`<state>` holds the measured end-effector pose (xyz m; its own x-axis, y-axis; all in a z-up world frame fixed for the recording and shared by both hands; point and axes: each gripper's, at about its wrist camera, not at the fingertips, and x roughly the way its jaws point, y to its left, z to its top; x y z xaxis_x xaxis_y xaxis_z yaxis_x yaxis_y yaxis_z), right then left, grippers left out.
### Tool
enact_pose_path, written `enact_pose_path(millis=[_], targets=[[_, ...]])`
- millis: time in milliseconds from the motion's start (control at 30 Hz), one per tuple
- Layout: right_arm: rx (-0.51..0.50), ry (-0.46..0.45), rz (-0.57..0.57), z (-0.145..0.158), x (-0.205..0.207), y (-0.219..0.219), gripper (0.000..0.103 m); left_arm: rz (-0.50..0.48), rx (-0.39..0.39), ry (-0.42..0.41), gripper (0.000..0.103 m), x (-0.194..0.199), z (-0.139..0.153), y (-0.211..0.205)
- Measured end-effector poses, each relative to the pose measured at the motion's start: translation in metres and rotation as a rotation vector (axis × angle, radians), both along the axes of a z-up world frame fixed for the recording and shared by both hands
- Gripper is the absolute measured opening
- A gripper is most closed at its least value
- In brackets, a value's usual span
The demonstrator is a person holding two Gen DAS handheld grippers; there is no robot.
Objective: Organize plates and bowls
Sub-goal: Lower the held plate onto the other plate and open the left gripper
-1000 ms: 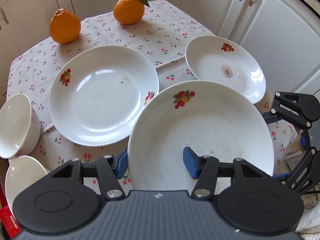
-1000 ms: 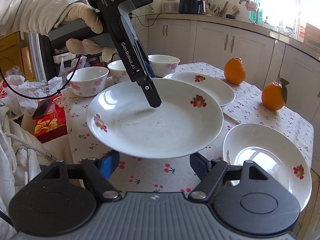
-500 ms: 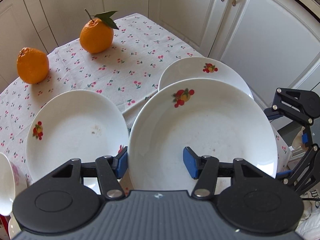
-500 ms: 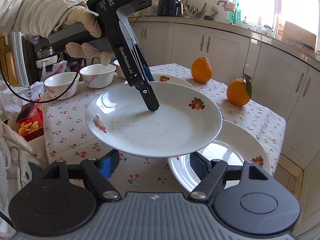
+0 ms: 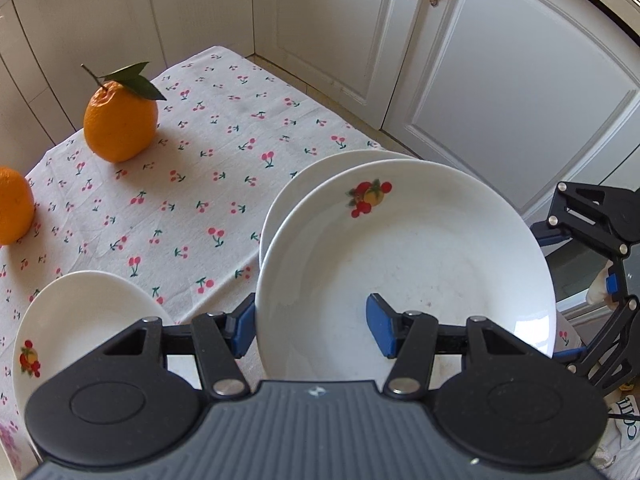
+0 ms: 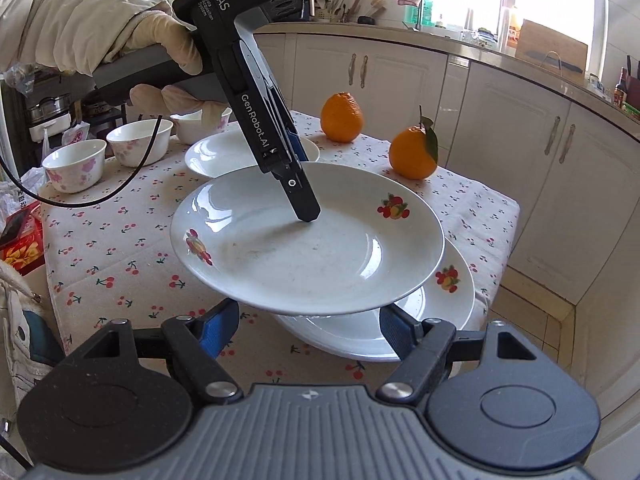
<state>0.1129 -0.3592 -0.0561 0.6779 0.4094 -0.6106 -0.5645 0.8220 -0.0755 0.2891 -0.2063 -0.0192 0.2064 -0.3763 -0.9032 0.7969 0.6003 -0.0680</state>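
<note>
The top plate (image 6: 308, 248) is pinched at its rim by the left tongs (image 5: 312, 326) and is held in the air. Right under it, a little past the tongs, the bottom plate (image 6: 452, 292) lies on the desk (image 5: 208, 184). The right tongs (image 6: 310, 330) are apart and empty, just beside both plates.

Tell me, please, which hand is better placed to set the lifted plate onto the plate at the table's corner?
Left. Its tongs already clamp the lifted plate by its rim, held over the corner plate. The right tongs are open and hold nothing.
</note>
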Motion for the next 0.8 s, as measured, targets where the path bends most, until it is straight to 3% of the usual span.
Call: enact_pose_path(millis=[800], targets=[[0.003,0.083,-0.117,-0.010,0.008,-0.022,0.081,-0.059,-0.011,0.039,0.056,0.025,-0.026,-0.036]])
